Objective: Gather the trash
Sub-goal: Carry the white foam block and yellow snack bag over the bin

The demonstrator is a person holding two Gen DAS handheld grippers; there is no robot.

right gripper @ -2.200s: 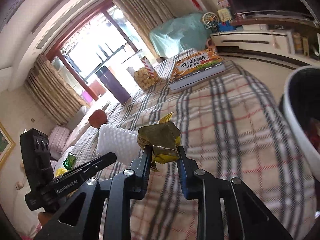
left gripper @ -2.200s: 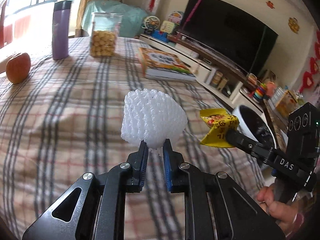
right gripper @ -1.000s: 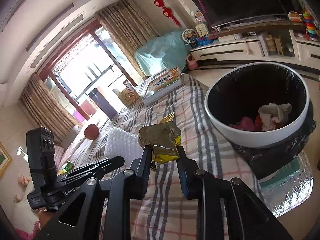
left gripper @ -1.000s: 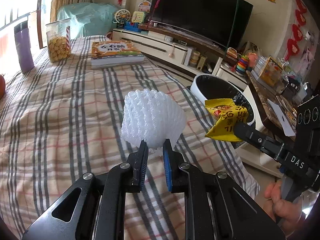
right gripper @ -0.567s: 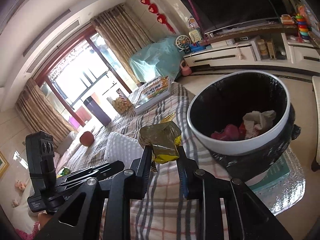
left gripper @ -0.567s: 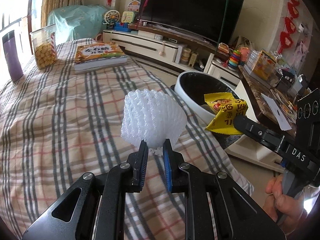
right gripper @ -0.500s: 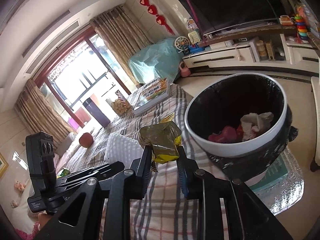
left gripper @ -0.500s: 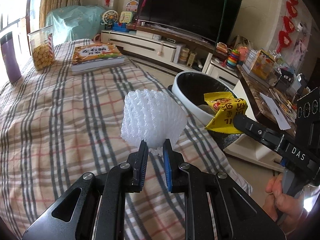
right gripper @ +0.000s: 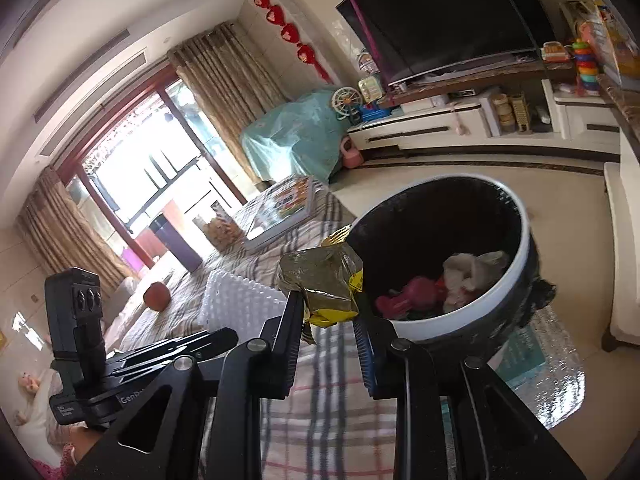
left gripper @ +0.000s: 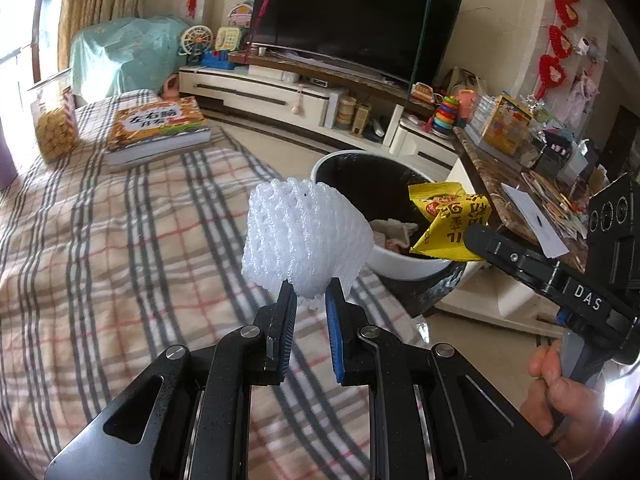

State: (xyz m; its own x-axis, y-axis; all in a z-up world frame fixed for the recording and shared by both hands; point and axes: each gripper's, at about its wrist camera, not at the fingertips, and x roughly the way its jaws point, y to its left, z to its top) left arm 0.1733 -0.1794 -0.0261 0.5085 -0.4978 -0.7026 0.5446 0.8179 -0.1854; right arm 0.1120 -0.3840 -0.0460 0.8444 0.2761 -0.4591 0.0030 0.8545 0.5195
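The left gripper [left gripper: 310,294] is clamped on a white foam mesh fruit sleeve [left gripper: 304,240], jaws nearly closed. The right gripper [right gripper: 328,312] is clamped on a crumpled yellow snack wrapper [right gripper: 322,286]. The round white bin with black liner [right gripper: 460,312] sits ahead and right of both grippers, beside the plaid-covered table [left gripper: 100,240].

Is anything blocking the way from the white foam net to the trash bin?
Nothing visible does. The foam net, pinched in the left gripper, hangs over the table edge, and the trash bin beyond it is open, with no lid.
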